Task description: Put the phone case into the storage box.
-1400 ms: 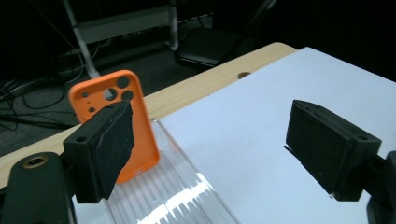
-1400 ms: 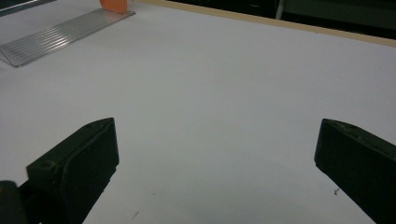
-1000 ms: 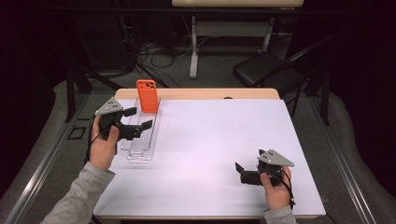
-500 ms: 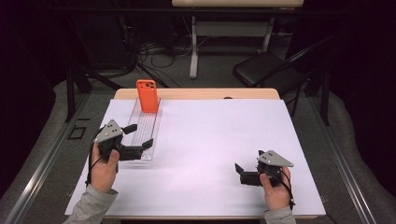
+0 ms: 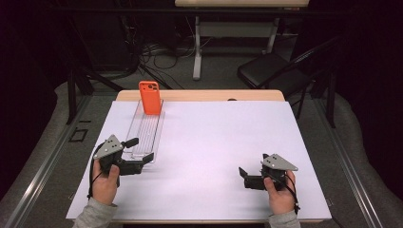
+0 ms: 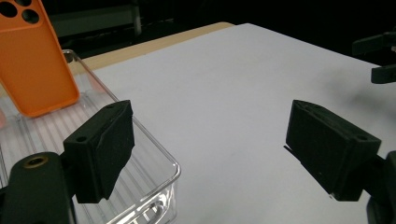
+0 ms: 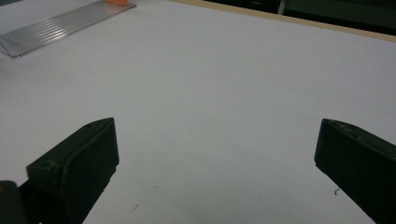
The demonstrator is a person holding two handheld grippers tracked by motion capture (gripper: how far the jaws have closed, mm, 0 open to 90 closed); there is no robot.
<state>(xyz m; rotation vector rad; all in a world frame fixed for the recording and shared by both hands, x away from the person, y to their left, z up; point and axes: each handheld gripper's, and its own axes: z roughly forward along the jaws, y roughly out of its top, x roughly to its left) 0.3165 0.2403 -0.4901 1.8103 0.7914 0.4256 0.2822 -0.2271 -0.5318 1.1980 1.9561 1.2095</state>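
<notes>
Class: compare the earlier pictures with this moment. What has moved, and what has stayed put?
The left gripper has drawn back toward the person along the clear tray, jaws open and empty. The orange phone case, the tray and the right gripper kept their places.

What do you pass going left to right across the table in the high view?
Left gripper → clear tray with the orange phone case leaning at its far end → bare white table → right gripper.

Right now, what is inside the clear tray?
The clear tray holds one orange phone case, standing at its far end and leaning back. The rest of its ribbed floor looks bare. The left gripper covers part of the near corner, so that spot cannot be checked.
</notes>
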